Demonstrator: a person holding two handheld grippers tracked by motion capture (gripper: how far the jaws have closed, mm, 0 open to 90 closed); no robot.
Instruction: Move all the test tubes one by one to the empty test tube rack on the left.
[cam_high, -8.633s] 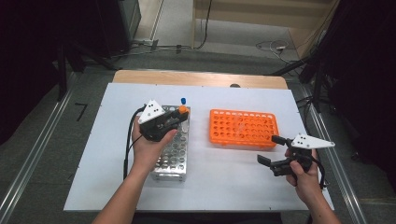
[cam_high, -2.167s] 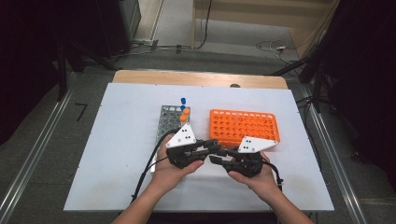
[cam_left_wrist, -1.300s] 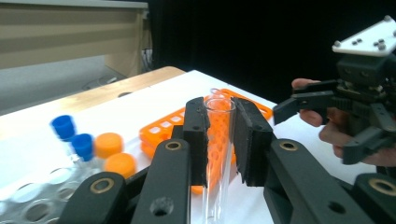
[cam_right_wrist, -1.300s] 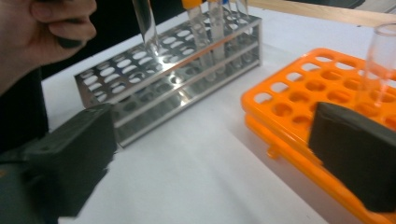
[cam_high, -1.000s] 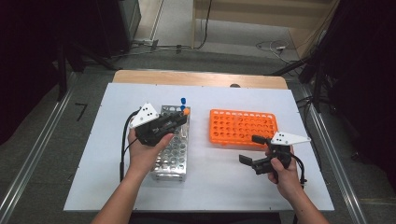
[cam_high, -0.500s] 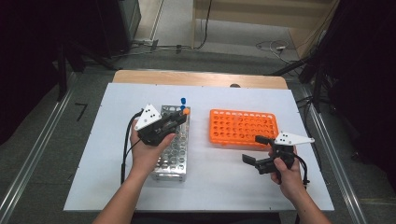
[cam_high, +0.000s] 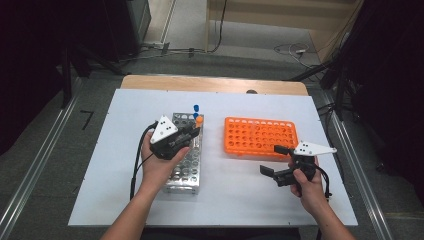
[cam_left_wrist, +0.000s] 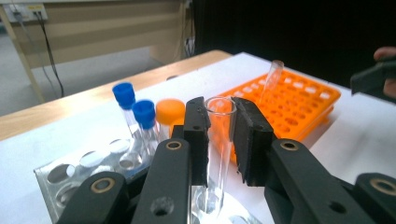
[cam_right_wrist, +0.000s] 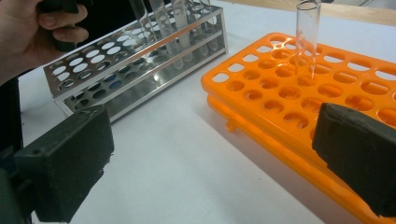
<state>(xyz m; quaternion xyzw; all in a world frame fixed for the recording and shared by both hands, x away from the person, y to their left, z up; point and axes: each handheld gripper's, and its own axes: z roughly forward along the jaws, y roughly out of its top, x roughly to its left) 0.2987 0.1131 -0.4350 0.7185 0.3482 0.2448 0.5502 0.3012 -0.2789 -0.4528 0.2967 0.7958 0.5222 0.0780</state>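
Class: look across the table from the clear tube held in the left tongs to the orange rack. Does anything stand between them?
Nothing visible does. Bare white table separates the metal rack, where the clear tube is, from the orange rack.

high view looks down from above; both gripper views sit low and close, sharing the orange rack (cam_high: 260, 136) (cam_left_wrist: 299, 100) (cam_right_wrist: 299, 88).

Setting: laboratory or test room, probably a recording bay. Evidence: white work table (cam_high: 240, 200) bearing a steel tube rack (cam_high: 186, 165) with blue-capped tubes (cam_left_wrist: 135, 114) and an orange plastic tube rack (cam_high: 260, 136); black curtains (cam_high: 395, 75) to the sides; cables (cam_high: 292, 49) on the grey floor; wall sockets (cam_left_wrist: 23, 10) on a beige wall, somewhat blurred.
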